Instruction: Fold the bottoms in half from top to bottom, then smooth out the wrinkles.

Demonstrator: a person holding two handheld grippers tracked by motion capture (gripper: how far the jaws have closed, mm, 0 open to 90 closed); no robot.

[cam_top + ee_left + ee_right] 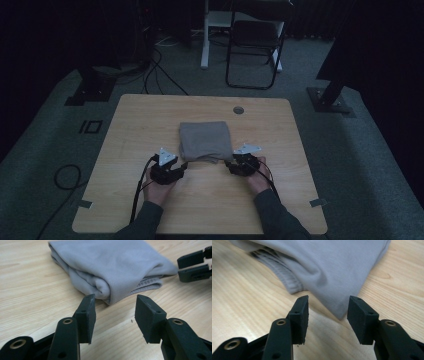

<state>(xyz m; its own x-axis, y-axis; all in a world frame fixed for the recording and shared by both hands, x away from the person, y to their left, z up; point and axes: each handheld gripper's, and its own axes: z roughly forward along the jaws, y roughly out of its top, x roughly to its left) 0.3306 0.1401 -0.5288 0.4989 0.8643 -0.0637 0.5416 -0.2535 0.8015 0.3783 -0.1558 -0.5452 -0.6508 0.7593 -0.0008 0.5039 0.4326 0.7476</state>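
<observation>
High view showed a folded grey cloth [205, 141] lying near the middle of the wooden worktop [130, 130], with bare wood on every side. Its slightly longer side ran away from the person. The left tool [183, 167] and right tool [228, 164] sat at its near corners, both spread, pinching nothing, corners just ahead of them.

No readable text, label, brand, number or sign is seen on any surface in the high view or in the two gripper views.
</observation>
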